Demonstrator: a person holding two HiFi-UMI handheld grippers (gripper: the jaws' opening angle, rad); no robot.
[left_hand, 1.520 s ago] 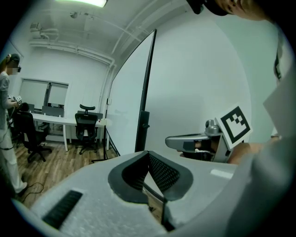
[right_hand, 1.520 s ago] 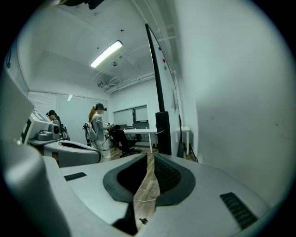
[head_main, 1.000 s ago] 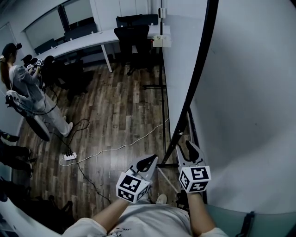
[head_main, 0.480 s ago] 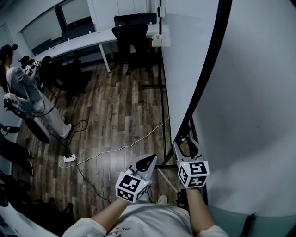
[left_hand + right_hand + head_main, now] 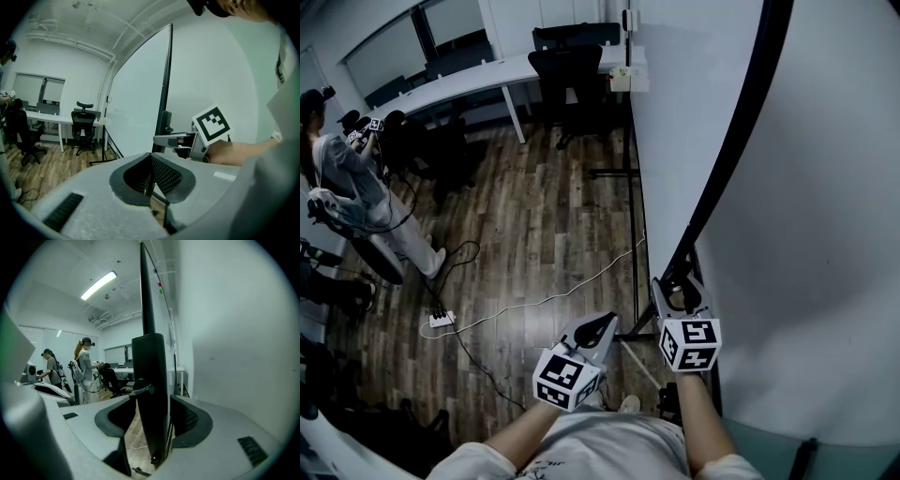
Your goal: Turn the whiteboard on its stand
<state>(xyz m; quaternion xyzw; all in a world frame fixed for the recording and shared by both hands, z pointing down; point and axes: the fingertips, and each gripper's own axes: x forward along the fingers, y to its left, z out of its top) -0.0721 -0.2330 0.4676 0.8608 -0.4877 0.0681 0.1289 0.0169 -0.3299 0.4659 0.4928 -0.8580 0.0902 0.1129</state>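
board: whiteboard [image 5: 825, 187] upright, fills your right side; its black edge [image 5: 733, 141] runs down to your right hand
right tongs: right tongs [image 5: 679, 285] wide, just been opening; edge sits between them, pads not pressing, gap shows on one side
left tongs: left tongs [image 5: 598, 328] shut, empty, just beside the right ones, off the board
done: can't tell how far the board has turned; you see it nearly edge-on, no grip on it now
left: if more turn is wanted, close the right tongs on the edge and swing it round; else back out clear
watch: edge is thin and smooth, a loose pinch could slip
room: wood floor [image 5: 544, 225], cable [image 5: 544, 298] across it, person [image 5: 356, 187] well apart at far left
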